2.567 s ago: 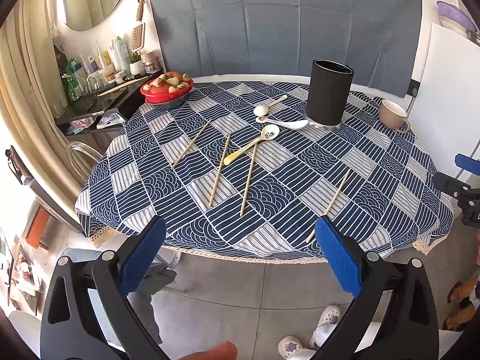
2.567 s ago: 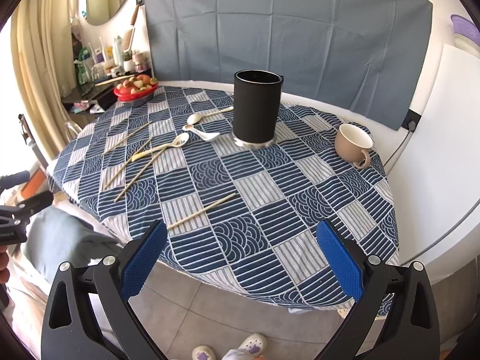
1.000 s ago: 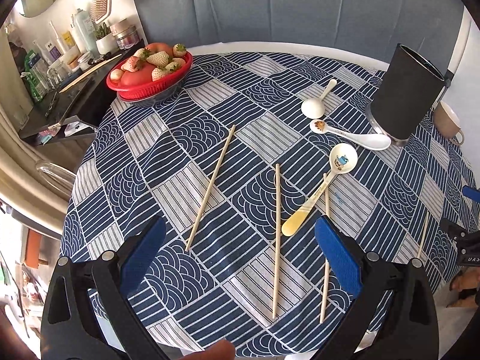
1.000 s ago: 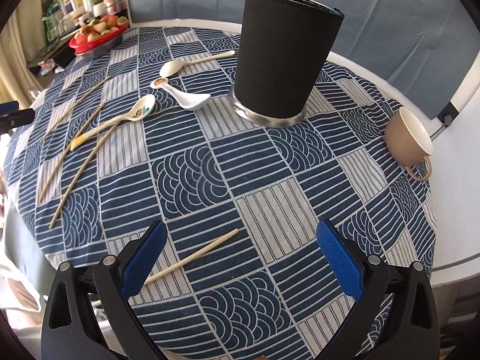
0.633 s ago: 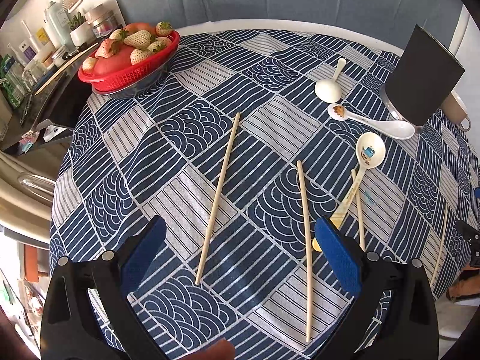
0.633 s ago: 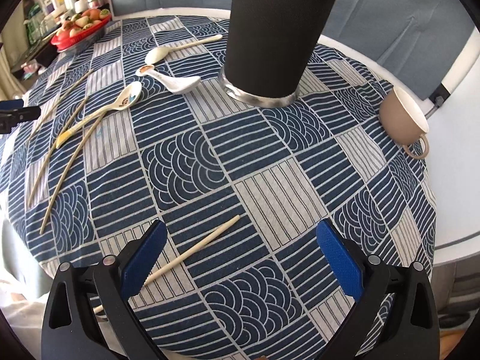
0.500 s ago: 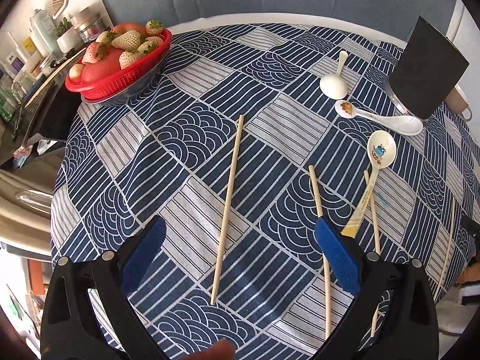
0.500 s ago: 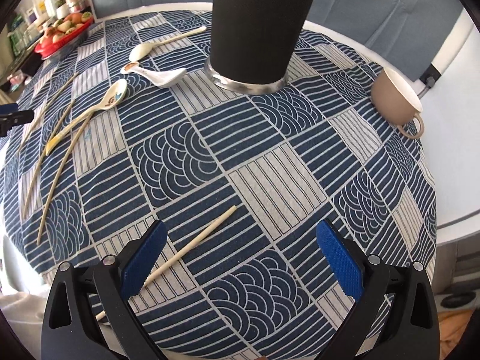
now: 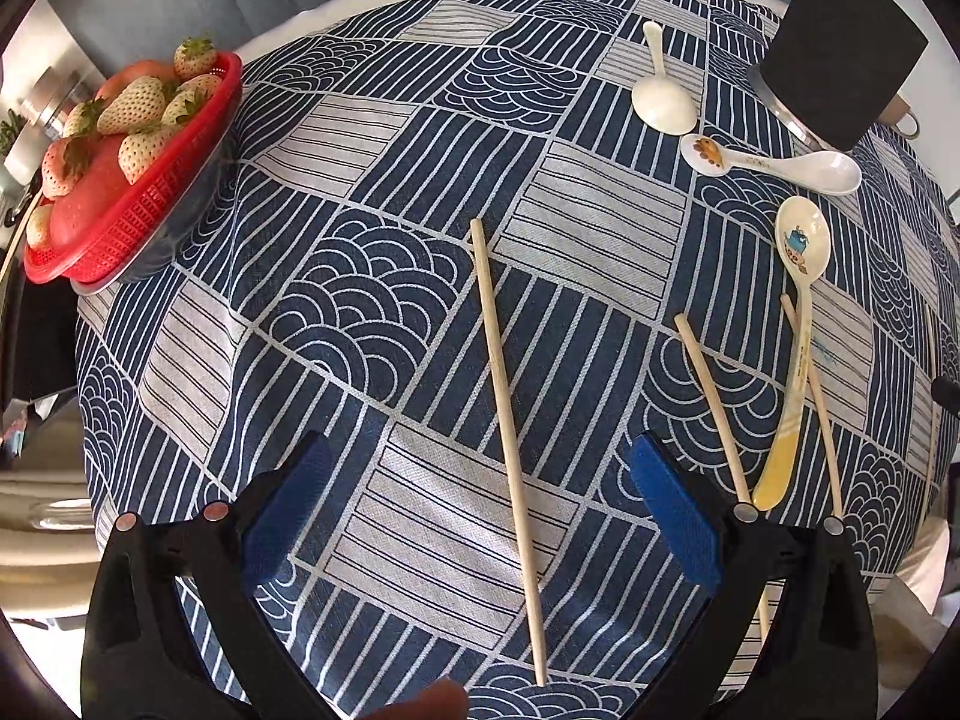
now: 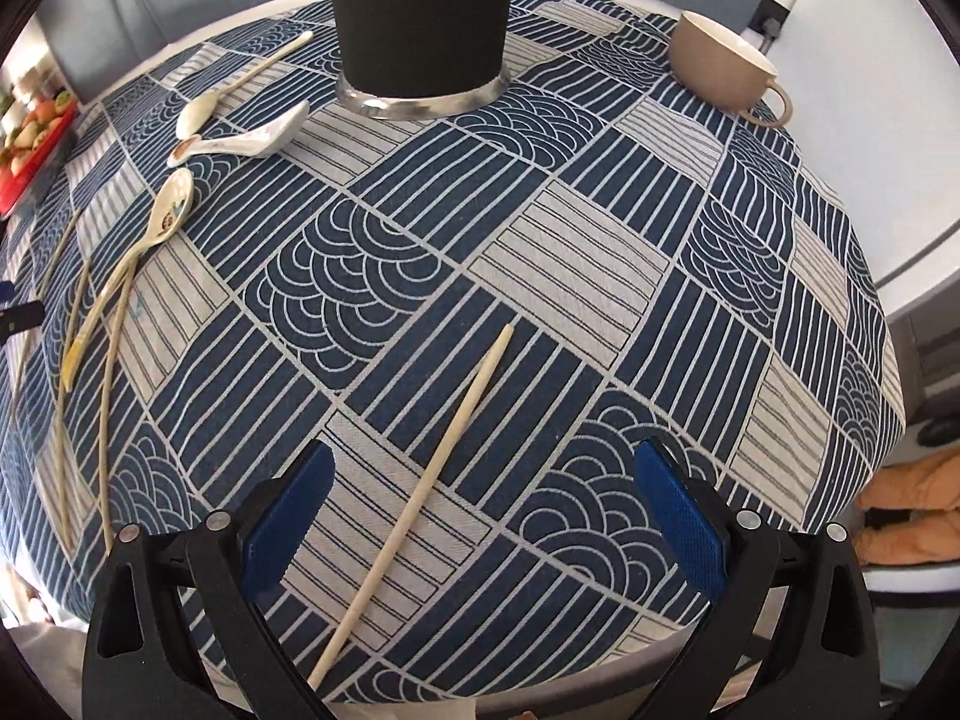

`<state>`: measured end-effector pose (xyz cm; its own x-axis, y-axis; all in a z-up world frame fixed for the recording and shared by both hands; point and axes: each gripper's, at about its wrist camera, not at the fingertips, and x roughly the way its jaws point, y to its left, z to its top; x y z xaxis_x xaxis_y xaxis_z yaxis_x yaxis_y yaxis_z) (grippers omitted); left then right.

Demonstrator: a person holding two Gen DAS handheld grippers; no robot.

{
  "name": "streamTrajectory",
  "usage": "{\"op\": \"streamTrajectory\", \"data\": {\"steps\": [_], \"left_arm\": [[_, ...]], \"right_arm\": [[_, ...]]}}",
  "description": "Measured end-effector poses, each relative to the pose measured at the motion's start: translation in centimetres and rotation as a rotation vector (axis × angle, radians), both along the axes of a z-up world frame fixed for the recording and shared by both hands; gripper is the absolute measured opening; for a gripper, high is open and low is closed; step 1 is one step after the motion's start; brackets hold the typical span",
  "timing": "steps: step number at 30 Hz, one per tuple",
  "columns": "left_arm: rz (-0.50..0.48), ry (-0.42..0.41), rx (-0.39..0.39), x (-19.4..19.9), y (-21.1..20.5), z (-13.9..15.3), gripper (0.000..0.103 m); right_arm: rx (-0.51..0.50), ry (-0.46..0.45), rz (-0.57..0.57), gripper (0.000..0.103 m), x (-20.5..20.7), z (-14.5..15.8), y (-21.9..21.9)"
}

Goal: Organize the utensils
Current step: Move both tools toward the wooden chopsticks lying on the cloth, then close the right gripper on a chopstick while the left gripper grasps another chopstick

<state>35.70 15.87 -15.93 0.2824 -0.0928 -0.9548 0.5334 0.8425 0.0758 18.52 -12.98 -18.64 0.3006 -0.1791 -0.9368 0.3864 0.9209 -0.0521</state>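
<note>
so, at the far left a red basket of strawberries (image 9: 129, 192) sits at the table's rim, well apart from the work. the left gripper (image 9: 480, 516) hangs over the patterned tablecloth (image 9: 360, 312) with its blue pads spread wide and nothing between them. a long chopstick (image 9: 507, 444) lies right in that gap, its long axis running nearly straight away from the gripper, so the pads stand either side of the shaft, though whether they are down at its level i cannot tell. just right of the right-hand pad lie another chopstick (image 9: 711, 402), a yellow-handled spoon (image 9: 798, 354) and a third chopstick (image 9: 813, 402) crowded together, the last partly under the spoon handle. beyond them lie two white spoons (image 9: 774, 165), near the foot of the black holder (image 9: 840, 54).

further right, the right gripper (image 10: 480, 516) is also wide and empty, over a lone chopstick (image 10: 420, 498) that runs diagonally, its tip pointing up and right toward the holder (image 10: 420, 18), its near end close to the table's front edge. the cloth around it is bare, so there is free room; a beige cup (image 10: 720, 69) stands well off to the right.

my guess is each gripper is nearest its own chopstick, and the left one has the tighter neighbours.
</note>
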Motion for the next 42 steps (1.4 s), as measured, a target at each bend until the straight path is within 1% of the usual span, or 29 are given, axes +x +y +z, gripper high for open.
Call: {"op": "streamTrajectory", "data": {"steps": [2, 6, 8, 10, 12, 14, 17, 20, 26, 27, 28, 29, 30, 31, 32, 33, 34, 35, 36, 39, 42], "left_arm": [[-0.027, 0.011, 0.007, 0.3, 0.1, -0.3, 0.097], [-0.058, 0.023, 0.014, 0.9, 0.0, -1.0, 0.098], [-0.063, 0.029, -0.001, 1.5, -0.2, -1.2, 0.097], [-0.061, 0.050, -0.017, 2.0, -0.2, -1.4, 0.099], [-0.067, 0.054, -0.035, 2.4, 0.0, -1.6, 0.099], [-0.073, 0.054, -0.034, 2.6, -0.1, -1.7, 0.099], [-0.069, 0.042, -0.041, 2.7, -0.4, -1.8, 0.099], [-0.104, 0.044, -0.044, 2.7, -0.1, -1.9, 0.099], [-0.042, 0.031, -0.053, 3.1, -0.1, -1.8, 0.099], [-0.044, 0.033, -0.052, 3.1, 0.0, -1.9, 0.098], [-0.054, 0.031, -0.054, 3.1, 0.0, -1.7, 0.092], [-0.063, 0.028, -0.056, 3.1, 0.0, -1.5, 0.088], [-0.066, 0.026, -0.060, 2.7, 0.1, -1.3, 0.078], [-0.064, 0.027, -0.059, 2.8, 0.3, -1.2, 0.071], [-0.054, 0.028, -0.059, 3.0, 0.6, -1.1, 0.066], [-0.034, 0.029, -0.062, 3.3, 1.1, -0.9, 0.052], [-0.013, 0.027, -0.060, 3.7, 1.6, -0.7, 0.033], [-0.002, 0.031, -0.061, 4.0, 2.1, -0.6, 0.022], [0.001, 0.047, -0.069, 4.4, 2.7, -0.5, 0.011], [-0.012, 0.063, -0.097, 4.5, 3.2, -0.4, 0.009], [0.027, 0.071, -0.125, 4.4, 3.7, -0.3, 0.008]], "right_arm": [[-0.007, 0.001, -0.039, 0.095, -0.3, -0.3, 0.1], [0.015, -0.003, -0.102, 0.095, -0.9, -1.0, 0.0], [0.023, -0.016, -0.122, 0.095, -1.2, -1.2, 0.0], [0.058, -0.034, -0.136, 0.095, -1.3, -1.4, -0.4], [0.092, -0.046, -0.133, 0.097, -1.5, -1.6, -0.8], [0.090, -0.045, -0.101, 0.097, -1.4, -1.7, -0.8], [0.101, -0.030, -0.109, 0.097, -1.2, -1.6, -0.9], [0.106, -0.019, -0.113, 0.097, -1.0, -1.6, -1.0], [0.111, 0.002, -0.130, 0.096, -0.9, -1.6, -1.1], [0.111, 0.005, -0.133, 0.095, -0.8, -1.6, -1.0], [0.111, 0.007, -0.130, 0.094, -0.7, -1.6, -1.0], [0.110, 0.001, -0.119, 0.084, -0.7, -1.4, -0.9], [0.102, -0.010, -0.104, 0.073, -0.7, -0.9, -0.7], [0.099, -0.018, -0.091, 0.045, -0.6, -0.5, -0.7], [0.102, -0.017, -0.079, 0.022, -0.5, -0.2, -0.6], [0.100, -0.015, -0.065, 0.015, -0.3, -0.2, -0.5], [0.086, -0.014, -0.046, 0.009, -0.2, -0.2, -0.3], [0.079, -0.011, -0.029, 0.005, 0.0, -0.2, -0.3], [0.078, -0.008, -0.020, 0.004, 0.1, -0.1, -0.4], [0.088, -0.008, -0.001, 0.004, 0.4, -0.1, -1.0], [0.105, -0.009, 0.005, 0.004, 0.6, -0.1, -1.5]]}}
